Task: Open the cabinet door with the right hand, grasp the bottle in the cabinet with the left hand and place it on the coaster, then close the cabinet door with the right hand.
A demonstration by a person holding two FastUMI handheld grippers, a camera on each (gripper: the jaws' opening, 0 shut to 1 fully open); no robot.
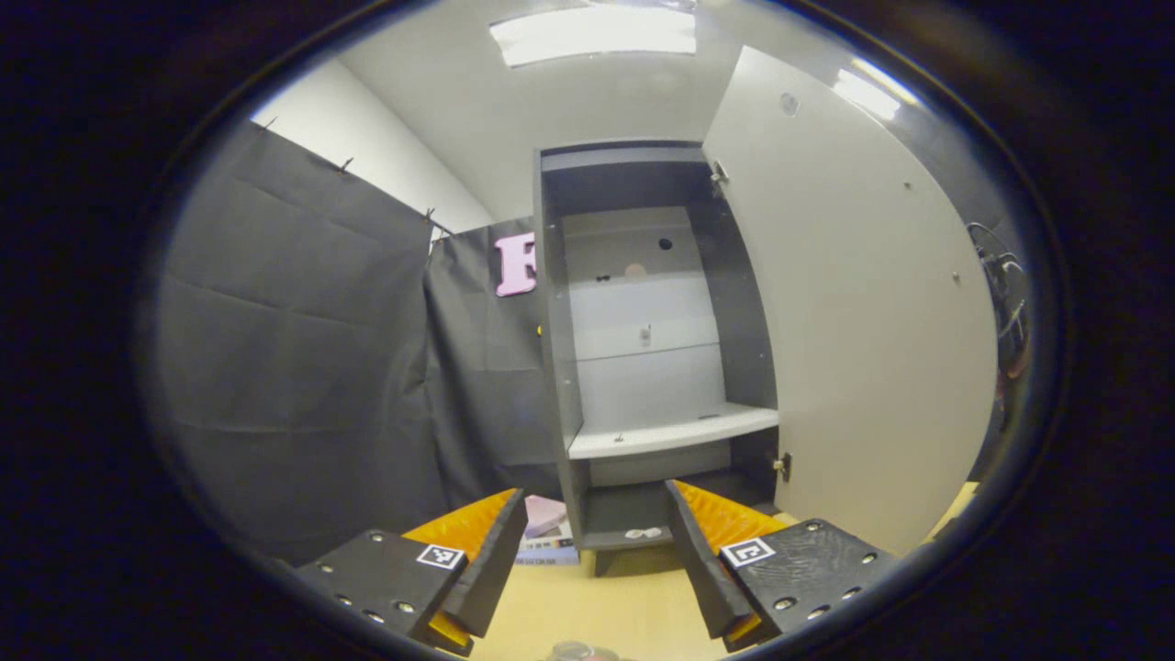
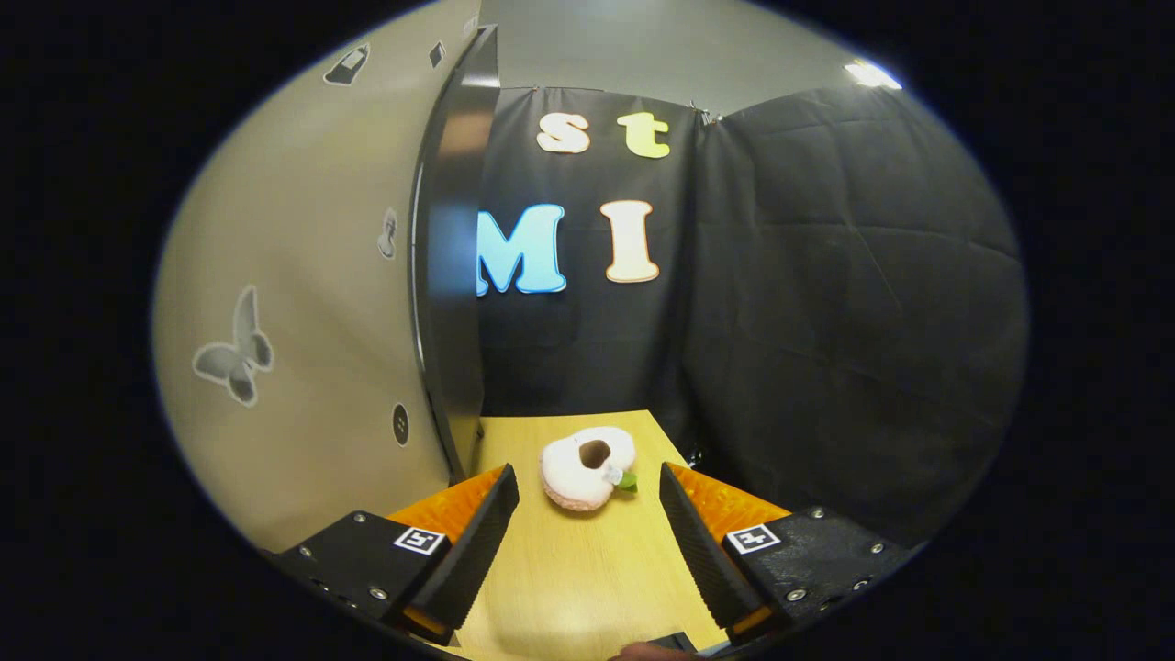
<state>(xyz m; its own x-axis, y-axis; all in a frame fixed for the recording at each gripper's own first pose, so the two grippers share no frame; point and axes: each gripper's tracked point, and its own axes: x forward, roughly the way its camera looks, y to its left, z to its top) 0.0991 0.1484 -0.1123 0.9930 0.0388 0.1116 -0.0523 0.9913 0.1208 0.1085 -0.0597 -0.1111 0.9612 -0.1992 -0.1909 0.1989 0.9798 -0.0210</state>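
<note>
1. Cabinet [image 1: 643,367], left gripper view: a tall, narrow grey unit standing upright on the wooden table [image 1: 606,597], its long axis vertical and its open front facing the camera.
2. Cabinet door [image 1: 854,321]: swung fully open on the right side of the cabinet, its pale inner face turned toward the camera, hinges along its left edge.
3. Shelf [image 1: 670,431]: a light board across the lower part of the cabinet; it bears only a few small marks.
4. Bottle [image 1: 578,652]: probably the clear rounded top at the very bottom edge of the left gripper view, on the table below the fingers; too cropped to tell its axis or whether a coaster lies under it.
5. Left gripper [image 1: 597,560]: fingers spread wide, nothing between them, pointing at the cabinet's base.
6. Right gripper [image 2: 587,551]: fingers likewise wide apart and empty, held above the table [image 2: 587,588].
7. Door, outer face [image 2: 312,321], right gripper view: beige with butterfly decals, standing just left of the gripper, edge-on beside the dark cabinet side.
8. Plush toy [image 2: 587,468]: a pale ring-shaped item lying on the table ahead of the right gripper.
</note>
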